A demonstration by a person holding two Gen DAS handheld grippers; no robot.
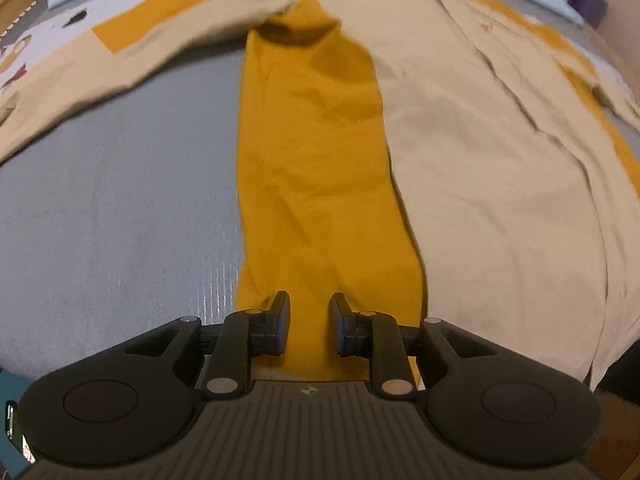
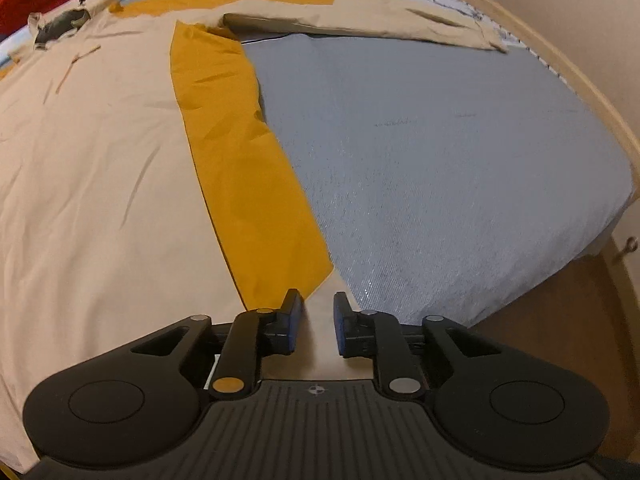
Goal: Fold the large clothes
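Shirt (image 1: 480, 160), beige with mustard side panels, flat on grey bed (image 2: 440, 160), long axis running up-frame from both grippers; left gripper (image 1: 309, 322) and right gripper (image 2: 316, 322) released at hem, jaws parted, nothing pinched.

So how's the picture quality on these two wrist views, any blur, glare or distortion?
Left wrist view: shirt smeared by motion blur, especially the far sleeve; fisheye bends the edges. Right wrist view: sharper; the grey bed cover glints near the gripper; the wooden bed frame curves strongly.
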